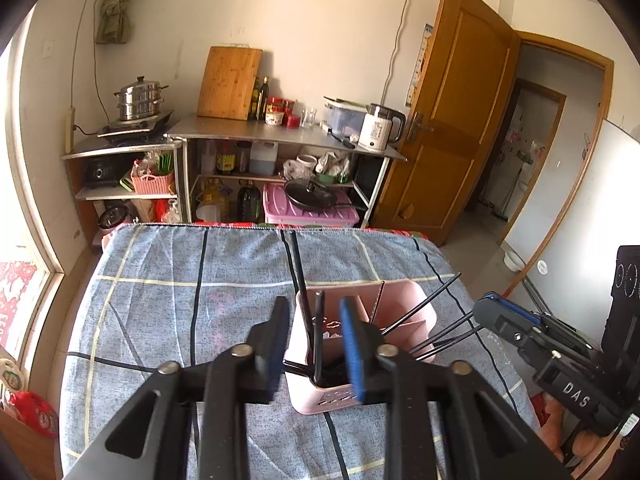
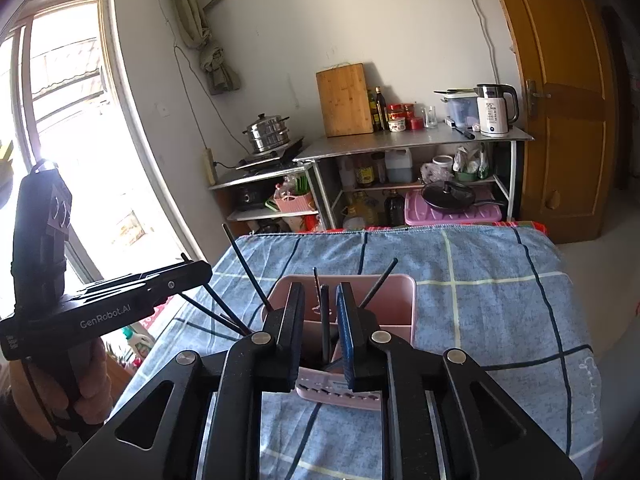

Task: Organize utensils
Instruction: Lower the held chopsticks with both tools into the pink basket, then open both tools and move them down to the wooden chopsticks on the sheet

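Note:
A pink utensil holder (image 1: 404, 300) (image 2: 394, 304) with inner dividers stands on a table under a blue checked cloth (image 1: 160, 312) (image 2: 480, 304). Several black chopsticks stand in it; some lean out sideways (image 1: 424, 305) (image 2: 248, 272). My left gripper (image 1: 315, 302) is open over the holder's near compartment, with an upright black chopstick (image 1: 318, 332) between the pads but not pressed. My right gripper (image 2: 320, 286) is open too, straddling another upright black chopstick (image 2: 325, 320) with a gap on both sides. Each view shows the other gripper beside the holder (image 1: 486, 304) (image 2: 204, 268).
Metal shelves (image 1: 280, 132) behind the table carry a cutting board (image 1: 230, 82), a white kettle (image 2: 494, 114), a steamer pot (image 1: 140, 98), bottles and pans. A wooden door (image 1: 452, 112) is at the right, a window (image 2: 72, 120) at the left. A hand (image 2: 92, 392) grips the left tool.

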`<state>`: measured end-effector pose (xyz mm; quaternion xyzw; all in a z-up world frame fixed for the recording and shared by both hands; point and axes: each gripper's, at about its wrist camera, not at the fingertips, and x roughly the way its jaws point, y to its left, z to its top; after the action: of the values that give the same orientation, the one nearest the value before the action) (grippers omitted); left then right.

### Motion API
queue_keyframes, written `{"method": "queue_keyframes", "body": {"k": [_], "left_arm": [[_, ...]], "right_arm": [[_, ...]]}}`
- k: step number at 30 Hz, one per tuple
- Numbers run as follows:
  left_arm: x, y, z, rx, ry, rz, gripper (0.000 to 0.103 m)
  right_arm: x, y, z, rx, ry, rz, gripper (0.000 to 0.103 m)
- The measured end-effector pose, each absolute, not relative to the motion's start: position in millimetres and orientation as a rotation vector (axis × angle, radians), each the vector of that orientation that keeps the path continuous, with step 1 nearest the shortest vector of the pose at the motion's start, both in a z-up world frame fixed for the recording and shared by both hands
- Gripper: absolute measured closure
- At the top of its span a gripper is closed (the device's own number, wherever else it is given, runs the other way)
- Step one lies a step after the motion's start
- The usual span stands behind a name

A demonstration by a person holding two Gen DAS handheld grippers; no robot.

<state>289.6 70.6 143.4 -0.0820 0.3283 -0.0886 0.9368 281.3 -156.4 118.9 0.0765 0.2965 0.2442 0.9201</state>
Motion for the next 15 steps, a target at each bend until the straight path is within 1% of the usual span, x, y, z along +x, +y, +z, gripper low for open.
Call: {"method": "queue_keyframes", "body": {"k": [9,15], "left_arm": [[234.3,74.1,155.2,-0.177,0.575,-0.162,0.072],[192.9,63.8,135.5,-0.181,0.562,-0.171,0.072]], "right_arm": [[239.9,-186.1,131.2,0.174,0.557,0.492,0.085],[203.4,-205.6,113.4,0.182,0.563,0.468,0.085]]}}
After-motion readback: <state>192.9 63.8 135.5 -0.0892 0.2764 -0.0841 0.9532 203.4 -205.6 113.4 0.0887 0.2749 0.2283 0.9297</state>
